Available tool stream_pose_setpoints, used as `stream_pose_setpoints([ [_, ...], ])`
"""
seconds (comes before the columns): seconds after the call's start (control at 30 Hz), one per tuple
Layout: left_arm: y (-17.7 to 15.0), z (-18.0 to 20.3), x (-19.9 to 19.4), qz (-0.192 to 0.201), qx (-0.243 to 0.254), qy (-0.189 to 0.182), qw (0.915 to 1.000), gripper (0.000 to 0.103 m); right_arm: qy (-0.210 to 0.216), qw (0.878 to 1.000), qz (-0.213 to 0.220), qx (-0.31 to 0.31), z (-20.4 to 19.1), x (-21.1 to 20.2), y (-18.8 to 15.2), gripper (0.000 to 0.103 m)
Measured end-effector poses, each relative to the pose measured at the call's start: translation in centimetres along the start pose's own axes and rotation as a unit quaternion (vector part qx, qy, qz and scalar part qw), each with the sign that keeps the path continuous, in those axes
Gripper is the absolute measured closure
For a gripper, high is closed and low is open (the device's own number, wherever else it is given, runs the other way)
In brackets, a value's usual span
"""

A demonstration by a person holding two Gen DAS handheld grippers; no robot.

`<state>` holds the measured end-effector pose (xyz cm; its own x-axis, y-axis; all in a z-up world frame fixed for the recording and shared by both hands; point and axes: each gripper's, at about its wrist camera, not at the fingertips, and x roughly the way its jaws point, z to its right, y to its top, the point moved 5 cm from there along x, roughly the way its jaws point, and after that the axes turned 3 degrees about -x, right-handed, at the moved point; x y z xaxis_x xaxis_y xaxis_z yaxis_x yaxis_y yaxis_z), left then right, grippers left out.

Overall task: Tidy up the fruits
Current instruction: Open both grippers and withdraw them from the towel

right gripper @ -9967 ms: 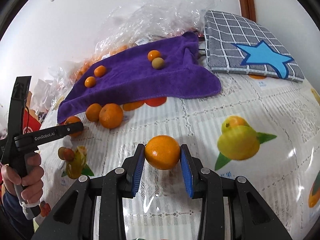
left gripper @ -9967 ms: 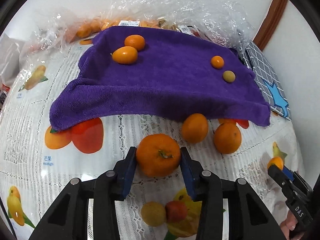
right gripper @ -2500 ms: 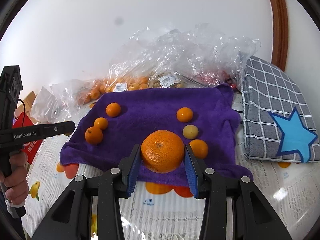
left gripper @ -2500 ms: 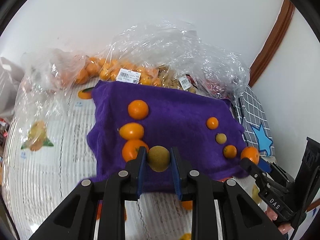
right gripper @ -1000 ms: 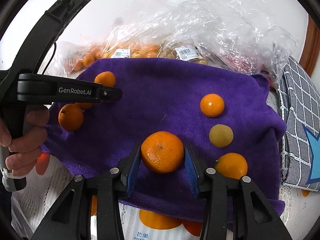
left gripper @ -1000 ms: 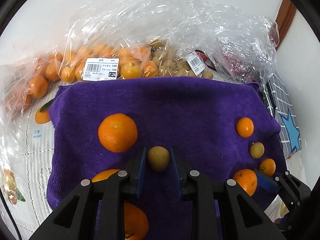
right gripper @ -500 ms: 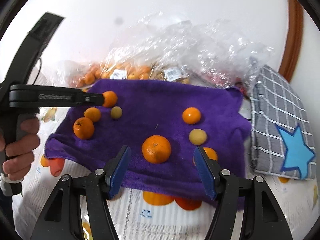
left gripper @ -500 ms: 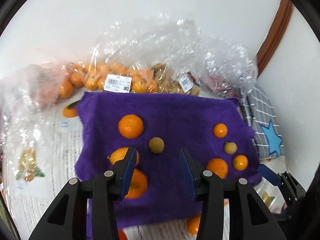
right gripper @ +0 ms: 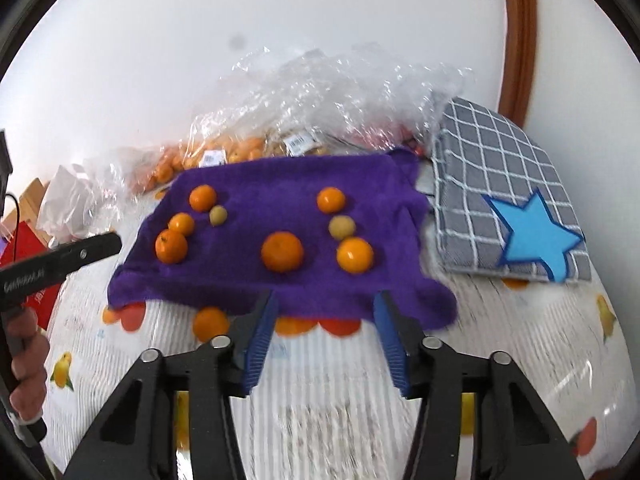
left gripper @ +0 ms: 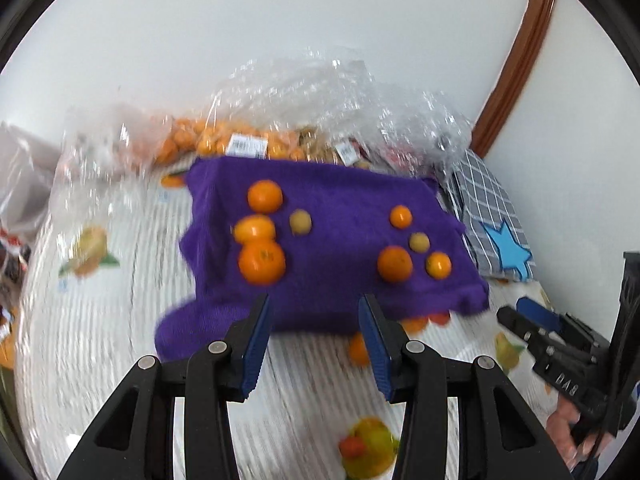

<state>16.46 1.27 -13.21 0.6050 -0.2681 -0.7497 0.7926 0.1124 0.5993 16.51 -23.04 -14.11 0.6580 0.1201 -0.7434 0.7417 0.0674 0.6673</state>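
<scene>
1. Fruits lie in two clusters on the purple towel [right gripper: 288, 200], which spreads with its long axis running left to right across the fruit-print tablecloth [right gripper: 500, 340] in front of you.

2. Left cluster, seen from your right wrist: three oranges, at [right gripper: 203, 197], [right gripper: 181, 224] and [right gripper: 171, 246], in a short line leaning toward the towel's near left corner, with a small yellow-green fruit [right gripper: 218, 215] just beside the far two.

3. Right cluster: a far orange [right gripper: 331, 199], a pale yellow fruit [right gripper: 342, 227] below it, an orange [right gripper: 355, 255] touching that one, and a larger orange [right gripper: 282, 251] off to their left.

4. The oranges are round and show no long axis. The near left orange turns its stem mark up toward the camera.

5. Your left gripper [left gripper: 316, 344] hangs above the tablecloth at the towel's near edge, jaws spread wide with nothing between them. All the towel fruit lies beyond the fingertips.

6. Your right gripper [right gripper: 326, 336] is likewise released and empty. The larger orange sits past the gap, nearer the left finger.

7. One loose orange [right gripper: 211, 323] rests on the tablecloth just off the towel's near edge, left of your right gripper's left finger.

8. Clear plastic bags [right gripper: 320, 92] of fruit are heaped behind the towel. A grey checked cloth [right gripper: 492, 168] with a blue star lies to its right.
</scene>
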Motion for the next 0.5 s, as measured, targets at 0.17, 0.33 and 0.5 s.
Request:
stream_pose_setpoints([
  [0.17, -4.2, 0.7, 0.3, -0.026, 0.0, -0.009, 0.9996, 0.061, 0.002, 1.0, 0.008, 0.001, 0.6, -1.9, -2.4, 0.053],
  [0.33, -7.4, 1.4, 1.0, -0.045, -0.003, -0.018, 0.9988, 0.061, 0.01, 1.0, 0.008, 0.006, 0.8, -2.8, -4.6, 0.053],
  [0.5, -10.0, 2.0, 2.1, -0.063, -0.011, -0.023, 0.9977, 0.062, 0.017, 1.0, 0.0, -0.003, 0.7, -2.7, -6.6, 0.053],
])
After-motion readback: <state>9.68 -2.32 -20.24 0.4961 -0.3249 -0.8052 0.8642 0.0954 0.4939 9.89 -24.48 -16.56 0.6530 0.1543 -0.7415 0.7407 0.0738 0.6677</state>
